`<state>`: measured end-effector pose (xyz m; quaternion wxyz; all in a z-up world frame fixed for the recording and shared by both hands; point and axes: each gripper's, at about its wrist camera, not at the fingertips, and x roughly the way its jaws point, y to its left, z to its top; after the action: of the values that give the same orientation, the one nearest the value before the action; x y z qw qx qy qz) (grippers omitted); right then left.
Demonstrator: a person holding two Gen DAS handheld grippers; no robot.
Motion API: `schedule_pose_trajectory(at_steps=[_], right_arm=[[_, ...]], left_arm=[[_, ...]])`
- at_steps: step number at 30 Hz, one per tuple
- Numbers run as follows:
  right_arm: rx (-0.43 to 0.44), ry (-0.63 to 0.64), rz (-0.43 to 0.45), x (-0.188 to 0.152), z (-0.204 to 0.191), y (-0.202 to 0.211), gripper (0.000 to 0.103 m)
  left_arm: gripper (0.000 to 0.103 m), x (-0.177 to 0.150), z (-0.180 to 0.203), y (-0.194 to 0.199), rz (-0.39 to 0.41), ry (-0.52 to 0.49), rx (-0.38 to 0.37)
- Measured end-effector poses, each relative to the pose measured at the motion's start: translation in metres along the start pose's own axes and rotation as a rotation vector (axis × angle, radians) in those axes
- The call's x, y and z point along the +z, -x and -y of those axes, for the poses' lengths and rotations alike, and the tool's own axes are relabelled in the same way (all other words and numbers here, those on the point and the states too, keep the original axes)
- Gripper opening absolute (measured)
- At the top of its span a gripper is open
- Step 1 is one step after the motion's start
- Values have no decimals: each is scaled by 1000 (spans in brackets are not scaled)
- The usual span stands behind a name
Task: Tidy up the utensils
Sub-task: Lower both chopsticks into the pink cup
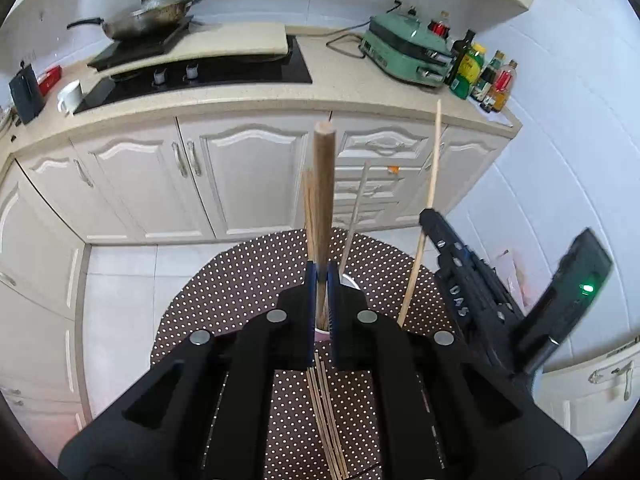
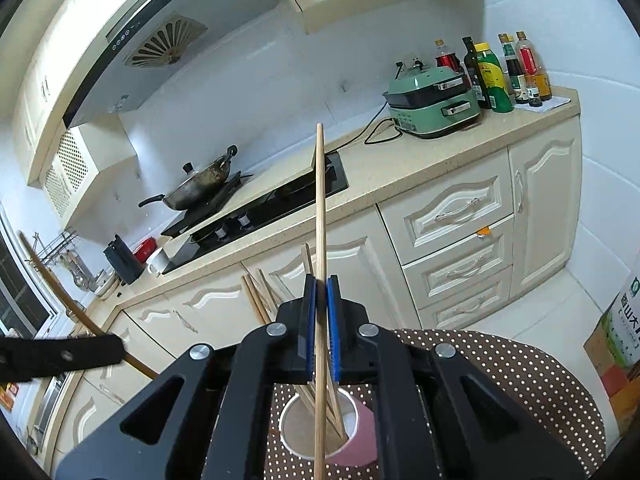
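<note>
Left wrist view: the left gripper [image 1: 321,276] points steeply down over a round table with a brown dotted cloth [image 1: 248,276]; the cloth's far edge curves just beyond the fingertips, and past it open white floor [image 1: 120,280] runs to the cream cabinets [image 1: 248,176]; the blue pads are clamped on a dark brown chopstick [image 1: 323,184] that stands up past the fingertips, its blunt end towards the cabinets; beneath the fingers a bundle of pale chopsticks [image 1: 326,412] lies on the cloth, its near end cut off by the frame; a pink cup [image 1: 352,280] is mostly hidden behind the fingers, only a bit of rim showing right of them; right of the fingers the right gripper [image 1: 468,280] holds a pale chopstick [image 1: 426,216] at a slant.

Right wrist view: the right gripper [image 2: 321,292] tilts gently downward; its pads are pressed together on the pale chopstick [image 2: 320,216], which runs from below the fingers up well beyond their tips; directly under the fingers the pink cup [image 2: 360,428] stands on the dotted cloth [image 2: 500,372], several chopsticks in the cup [image 2: 336,416] leaning inside; the table edge curves off right of the fingers, with clear floor beyond; far left, the left gripper [image 2: 108,350] is a blurred black bar cut by the frame, the dark chopstick [image 2: 44,272] crossing it.
</note>
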<state>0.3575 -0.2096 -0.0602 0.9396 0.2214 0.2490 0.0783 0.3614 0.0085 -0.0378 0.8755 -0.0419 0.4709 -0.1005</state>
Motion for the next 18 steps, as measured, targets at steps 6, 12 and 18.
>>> schedule_pose_trajectory(at_steps=[6,12,18], right_arm=[[-16,-8,16,-7,3,-21,5],[-39,-35,15,-25,12,-46,5],[-51,7,-4,-45,7,-59,5]], left_arm=[[6,3,-11,-42,-91,28,-8],[6,0,-23,-79,-170,48,-8],[6,-1,-30,-101,-199,47,-22]])
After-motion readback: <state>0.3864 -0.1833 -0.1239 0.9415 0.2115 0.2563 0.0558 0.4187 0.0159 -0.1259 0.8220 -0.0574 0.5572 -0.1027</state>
